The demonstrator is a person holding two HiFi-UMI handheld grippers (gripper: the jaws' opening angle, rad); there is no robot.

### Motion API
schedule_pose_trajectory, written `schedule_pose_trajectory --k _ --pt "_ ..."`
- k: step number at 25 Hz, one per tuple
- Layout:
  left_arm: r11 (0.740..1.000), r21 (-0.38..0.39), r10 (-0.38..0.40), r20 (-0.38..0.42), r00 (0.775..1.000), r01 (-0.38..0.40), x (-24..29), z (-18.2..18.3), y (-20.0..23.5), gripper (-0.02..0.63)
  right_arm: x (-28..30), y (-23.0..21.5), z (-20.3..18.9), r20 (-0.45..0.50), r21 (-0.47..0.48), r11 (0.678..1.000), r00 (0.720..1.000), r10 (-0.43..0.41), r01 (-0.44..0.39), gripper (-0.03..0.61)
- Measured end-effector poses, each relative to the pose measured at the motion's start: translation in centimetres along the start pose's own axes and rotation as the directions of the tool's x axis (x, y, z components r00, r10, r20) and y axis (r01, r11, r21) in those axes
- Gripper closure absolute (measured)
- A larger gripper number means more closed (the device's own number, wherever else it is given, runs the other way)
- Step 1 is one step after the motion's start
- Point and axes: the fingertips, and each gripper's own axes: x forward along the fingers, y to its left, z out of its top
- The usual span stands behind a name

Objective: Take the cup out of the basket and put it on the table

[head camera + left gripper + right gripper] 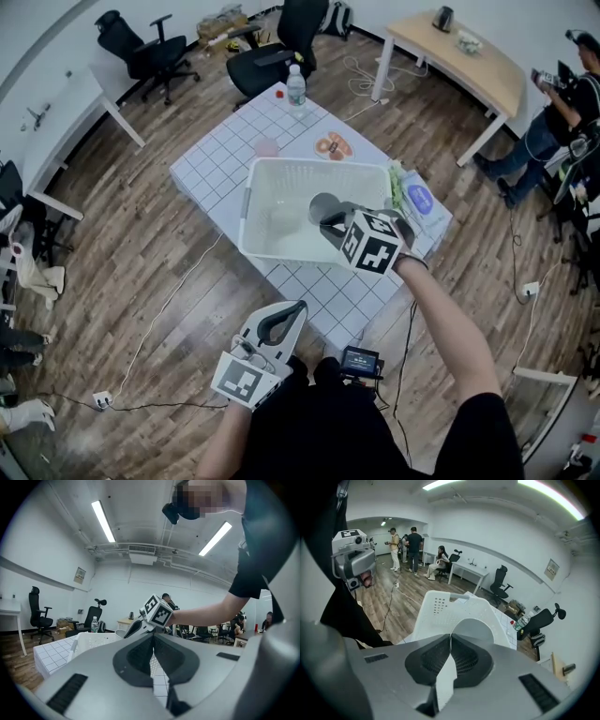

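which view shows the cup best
Right gripper view: the cup fills the centre, its wall pinched between the right gripper's fingers. Head view shows it small, over the basket, partly behind the gripper. Left gripper view shows only a distant sliver.

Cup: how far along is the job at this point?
Done: the right gripper is shut on the cup wall. In hand: the cup hangs over the basket, seemingly off its floor. Remaining: carry it beyond the rim and set it on the table. The left gripper is shut, idle.
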Motion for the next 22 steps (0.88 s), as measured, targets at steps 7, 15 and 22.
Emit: schedule_pose_trajectory --k 7,15,22 --pt "1.0 0.023 -0.021 0.019 1.0 0.02 0.1 0.6 -0.6 0.604 -4.5 2.2 0.7 0.032 0.017 1.0 0.999 -0.015 0.015 0.551" --pt "0.999 0.047 -0.024 0.014 1.0 0.023 -0.3 0.1 -1.2 0.604 -8.6 5.6 0.6 0.058 0.048 0.999 0.998 -0.029 0.026 0.551" --pt "0.999 0.044 -0.031 0.021 0.999 0.03 -0.8 -0.1 -2.0 0.604 -11.1 9.3 0.6 0.075 0.055 0.998 0.997 -0.029 0.025 0.551"
